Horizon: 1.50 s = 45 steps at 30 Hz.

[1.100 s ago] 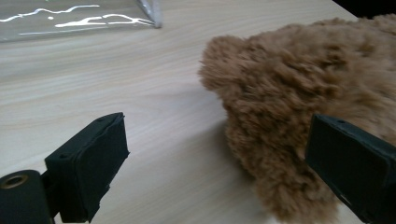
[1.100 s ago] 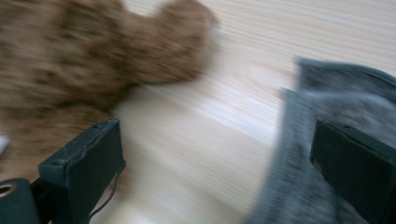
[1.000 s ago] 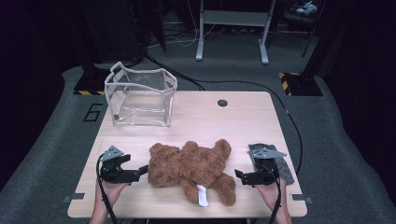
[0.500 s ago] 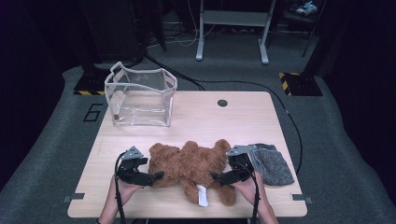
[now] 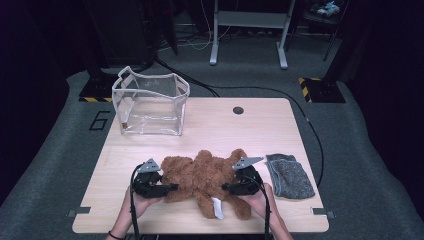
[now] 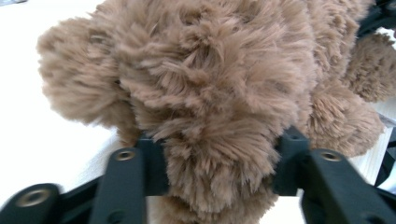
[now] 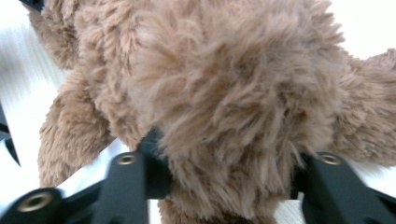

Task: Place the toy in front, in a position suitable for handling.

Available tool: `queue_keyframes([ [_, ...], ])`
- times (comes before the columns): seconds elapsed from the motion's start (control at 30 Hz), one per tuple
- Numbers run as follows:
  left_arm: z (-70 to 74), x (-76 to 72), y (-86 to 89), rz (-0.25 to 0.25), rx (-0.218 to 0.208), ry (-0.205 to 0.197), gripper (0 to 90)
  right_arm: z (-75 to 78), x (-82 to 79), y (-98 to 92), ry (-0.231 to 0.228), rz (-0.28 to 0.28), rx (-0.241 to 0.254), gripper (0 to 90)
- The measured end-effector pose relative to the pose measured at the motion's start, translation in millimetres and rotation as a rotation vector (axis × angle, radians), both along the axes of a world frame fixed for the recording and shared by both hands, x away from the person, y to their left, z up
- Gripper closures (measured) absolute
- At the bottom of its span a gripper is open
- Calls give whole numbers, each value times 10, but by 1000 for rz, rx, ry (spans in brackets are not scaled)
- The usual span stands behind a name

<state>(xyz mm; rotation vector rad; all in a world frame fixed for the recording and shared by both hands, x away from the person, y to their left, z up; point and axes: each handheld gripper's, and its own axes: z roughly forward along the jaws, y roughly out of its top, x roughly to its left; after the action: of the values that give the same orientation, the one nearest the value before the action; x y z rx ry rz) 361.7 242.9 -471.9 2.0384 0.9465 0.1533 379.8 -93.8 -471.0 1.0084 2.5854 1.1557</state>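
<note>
Now both claws have just been closing and pinch the brown teddy bear (image 5: 205, 177) lying on the bench (image 5: 220, 125): left claw (image 5: 172, 187) at one end, right claw (image 5: 226, 187) at the other.

High view dim at its edges, dark floor and far background, wooden table (image 5: 260, 130) evenly lit from above, soft faint shadows, slight grain; gripper views overexposed, tabletop blown white, teddy bear (image 6: 210, 93) fur sharp, near jaws blurred.
</note>
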Motion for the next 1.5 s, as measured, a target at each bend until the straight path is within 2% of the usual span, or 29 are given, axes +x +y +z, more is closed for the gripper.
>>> queue_keyframes([
  [0.07,6,5,2,-5,0,-19,588,8,-8,7,8,-12,2,590],
  [0.17,32,0,2,4,-2,-38,629,29,-29,3,-12,-17,7,620],
  [0.27,55,15,-2,13,-13,-50,632,51,-43,-13,-25,-18,14,622],
  [0.3,71,21,1,7,-5,-53,632,59,-47,-19,-31,-20,20,622],
  [0.4,107,45,-9,5,-24,-57,631,103,-48,-45,-40,-22,20,622],
  [0.47,150,65,-14,-1,-19,-61,631,140,-40,-59,-46,-30,32,621],
  [0.67,280,198,-49,-6,-23,-83,630,258,35,-102,-63,-39,35,620],
  [0.97,387,456,-96,8,-45,-83,628,420,269,-140,-89,-49,17,617],
  [1.17,416,607,-102,27,-57,-78,627,502,451,-133,-90,-51,-2,614],
  [1.33,370,738,-98,42,-62,-62,622,521,640,-114,-94,-43,-25,610],
  [1.4,328,797,-93,53,-59,-45,619,502,709,-94,-72,-52,-38,609],
  [1.43,303,824,-99,61,-59,-34,618,486,737,-87,-81,-47,-42,609],
  [1.5,258,878,-105,74,-46,-29,615,454,792,-66,-65,-50,-56,608],
])
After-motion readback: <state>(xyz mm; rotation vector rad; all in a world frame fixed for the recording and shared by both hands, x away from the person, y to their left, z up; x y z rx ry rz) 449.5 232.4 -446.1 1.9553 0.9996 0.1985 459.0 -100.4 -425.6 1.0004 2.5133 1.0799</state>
